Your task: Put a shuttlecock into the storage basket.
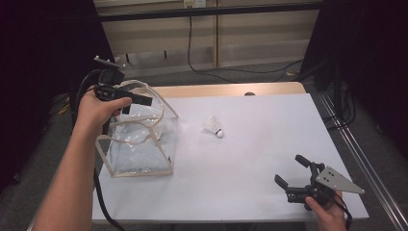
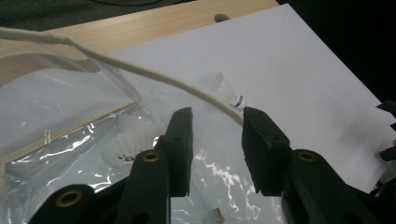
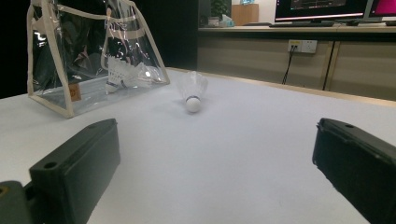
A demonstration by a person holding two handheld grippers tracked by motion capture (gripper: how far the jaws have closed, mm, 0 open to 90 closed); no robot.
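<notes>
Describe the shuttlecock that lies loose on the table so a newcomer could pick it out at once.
Start from the white tabletop and find the clear plastic bag with cream trim at its left side. To the right of the bag, apart from it, lies the loose shuttlecock, white-feathered, on its side on the bare surface. The other shuttlecock lies inside the bag, while this one lies in the open.

The high view looks forward and down over the whole bench (image 1: 250, 159). Both gripper views sit low and close, sharing the clear bag (image 3: 88, 60) and the shuttlecock (image 3: 192, 91).
</notes>
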